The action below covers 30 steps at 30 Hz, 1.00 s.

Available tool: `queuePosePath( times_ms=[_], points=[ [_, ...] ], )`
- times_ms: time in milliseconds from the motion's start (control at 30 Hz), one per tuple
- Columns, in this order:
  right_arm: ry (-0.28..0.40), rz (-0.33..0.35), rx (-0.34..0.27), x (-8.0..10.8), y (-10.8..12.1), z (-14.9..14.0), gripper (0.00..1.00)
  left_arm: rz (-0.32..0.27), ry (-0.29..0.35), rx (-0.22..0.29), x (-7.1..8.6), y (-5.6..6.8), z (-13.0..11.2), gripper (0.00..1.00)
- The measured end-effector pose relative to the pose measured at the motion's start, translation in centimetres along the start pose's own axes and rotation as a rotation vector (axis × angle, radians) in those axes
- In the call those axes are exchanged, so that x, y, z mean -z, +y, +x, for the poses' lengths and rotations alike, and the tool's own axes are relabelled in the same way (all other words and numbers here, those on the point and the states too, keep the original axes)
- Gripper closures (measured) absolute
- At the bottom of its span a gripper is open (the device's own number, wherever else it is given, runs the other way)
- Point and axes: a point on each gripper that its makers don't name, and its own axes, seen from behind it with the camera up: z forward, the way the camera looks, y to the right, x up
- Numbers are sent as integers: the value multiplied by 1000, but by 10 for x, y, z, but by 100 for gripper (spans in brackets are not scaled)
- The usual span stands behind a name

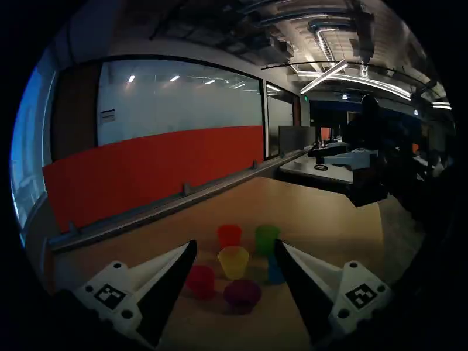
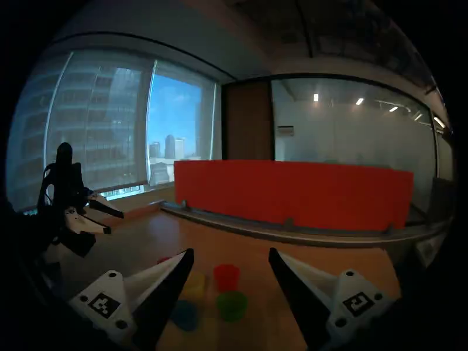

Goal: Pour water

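- Your left gripper [image 1: 234, 244] shows at the bottom of the left gripper view. Its two fingers are spread wide and pinch nothing.
- Between those fingers, a little farther on, six cups stand upright in a tight cluster on the wooden table [image 1: 327, 222].
- The purple cup [image 1: 242, 292] is nearest, at lower centre, with the pink cup [image 1: 200, 279] just to its left.
- The yellow cup [image 1: 233, 261] stands mid-cluster, and the blue cup [image 1: 275, 270] is partly hidden behind the right-hand finger.
- The red cup [image 1: 229, 235] and green cup [image 1: 267, 238] stand side by side at the back.
- Your right gripper [image 2: 231, 253] shows at the bottom of the right gripper view. Its fingers are also spread apart and hold nothing.
- There the green cup is nearest, at lower centre, with the red one behind it. The blue and yellow cups stand to their left, beside the left-hand finger.
- At the left middle of that view you can see the left gripper above the table, fingers apart and well clear of the cups.
- Beyond the cups, a red panel [image 1: 152, 169] runs along the table's far edge, with frosted glass above it.
- Farthest off are a window [image 2: 169, 134] with towers at upper left of the right gripper view, and a desk [image 1: 327, 172] at right of the left gripper view.
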Motion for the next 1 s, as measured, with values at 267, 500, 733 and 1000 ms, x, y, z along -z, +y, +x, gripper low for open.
queuePosePath(
  times_ms=[267,500,733,1000],
  points=[
    [-35,-8,5,-2,6,-15,1,-24,-14,-6,-8,6,-7,2],
    [-62,-12,3,-3,9,-29,1,-46,-43,-16,-15,15,-18,2],
    [-93,-18,8,-1,12,-43,1,-71,-75,-33,-23,26,-30,2],
    [-127,-29,5,2,17,-59,1,-92,-108,-45,-33,35,-44,2]
  ],
)
